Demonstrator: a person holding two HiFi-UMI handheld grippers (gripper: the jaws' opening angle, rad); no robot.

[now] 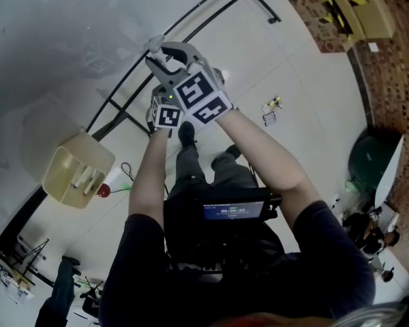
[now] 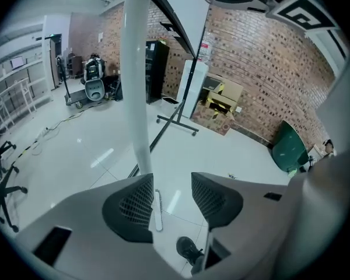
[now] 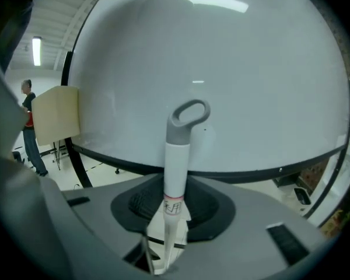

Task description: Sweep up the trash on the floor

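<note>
beige container (image 1: pixel 88 154) sits far left on the floor, open side up. looks like the dustpan, parked clear of the sweep path.

both hands are stacked mid-frame on one white broom handle (image 3: pixel 176 168), a normal two-hand broom hold.

left gripper (image 2: pixel 172 200): the lower hand, angled down at the floor. jaws stand wide. handle runs between them, close by the left pad, and the right pad is clear of it. so it's guiding the handle, not clamping it. my guess is it's regripping.

right gripper (image 3: pixel 174 206): the upper hand, narrow and closed on the handle just under its grey hang loop (image 3: pixel 189 116). this one carries the broom, and gripping near the top gives leverage.

trash (image 1: pixel 273 106): small litter on the pale floor, right of both grippers and the person's shoe (image 1: pixel 186 133), well apart from the container on the other side. it also shows as a speck in the left gripper view, beyond the right jaw.

broom head isn't in any view, so i can't tell how close the bristles are to the litter. sweep looks not yet made, and the litter would need to go leftward toward the pan.
</note>
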